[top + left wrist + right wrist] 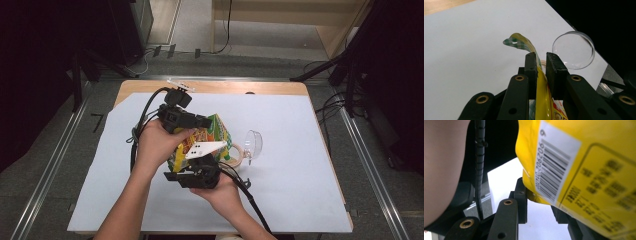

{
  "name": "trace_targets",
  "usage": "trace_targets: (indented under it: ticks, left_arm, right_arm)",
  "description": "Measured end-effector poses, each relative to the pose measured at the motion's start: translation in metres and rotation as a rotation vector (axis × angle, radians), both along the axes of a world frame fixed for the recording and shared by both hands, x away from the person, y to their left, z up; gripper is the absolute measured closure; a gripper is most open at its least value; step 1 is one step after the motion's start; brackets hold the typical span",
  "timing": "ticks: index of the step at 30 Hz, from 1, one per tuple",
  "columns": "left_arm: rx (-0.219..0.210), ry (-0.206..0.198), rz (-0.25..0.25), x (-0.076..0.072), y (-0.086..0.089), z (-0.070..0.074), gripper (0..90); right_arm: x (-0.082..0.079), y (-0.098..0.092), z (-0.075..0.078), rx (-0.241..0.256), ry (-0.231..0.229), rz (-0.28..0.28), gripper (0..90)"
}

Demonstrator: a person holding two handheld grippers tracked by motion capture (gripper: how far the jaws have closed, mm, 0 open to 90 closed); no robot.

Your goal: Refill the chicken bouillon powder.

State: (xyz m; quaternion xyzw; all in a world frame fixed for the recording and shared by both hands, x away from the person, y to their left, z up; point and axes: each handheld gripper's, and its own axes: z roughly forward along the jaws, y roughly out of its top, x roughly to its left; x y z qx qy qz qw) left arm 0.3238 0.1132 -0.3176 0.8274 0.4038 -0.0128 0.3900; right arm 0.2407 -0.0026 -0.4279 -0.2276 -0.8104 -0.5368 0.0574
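Up above in the high view, I hold the yellow snack bag off the counter near its middle, my left gripper at the bag's 11 o'clock edge and my right gripper at its 6 o'clock edge. A roll of tape lies just past the bag at 3 o'clock, with a clear round lid beside it.

Along my left gripper view, my left fingers are nearly pressed together, pinching the bag's thin yellow top seam; its green-checked corner curls over at 12 o'clock. The clear lid sits at 2 o'clock.

Along my right gripper view, my right fingers stand a little apart with the bag's lower corner between them. Whether they actually clamp it I cannot tell. The bag's back shows a barcode and blurred print.
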Motion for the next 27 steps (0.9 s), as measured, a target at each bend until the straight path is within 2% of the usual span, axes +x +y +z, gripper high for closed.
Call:
trace_targets:
  ticks: [2, 9, 14, 19, 27]
  left_arm:
    - [-0.015, -0.005, -0.003, -0.0005, 0.0007, 0.0018, 79.8]
    - [-0.007, -0.023, -0.02, -0.0011, -0.0022, 0.0043, 79.8]
    - [-0.005, -0.022, -0.019, 0.0014, -0.0012, 0.0027, 79.7]
    - [0.004, -0.024, -0.015, 0.0017, -0.0008, 0.0011, 79.7]
    - [0.008, -0.013, -0.014, 0.0051, 0.0, -0.0033, 79.3]
  right_arm:
    - [-0.0028, 0.0013, 0.0019, 0.005, -0.004, -0.02, 70.8]
    - [-0.0045, 0.0027, 0.003, 0.015, 0.004, -0.058, 70.7]
    - [-0.0003, 0.0021, 0.0028, -0.005, -0.013, -0.043, 70.7]
    - [0.0018, 0.004, 0.0006, -0.009, -0.009, -0.039, 70.7]
    - [0.0031, 0.0029, 0.001, -0.042, -0.014, -0.023, 70.6]
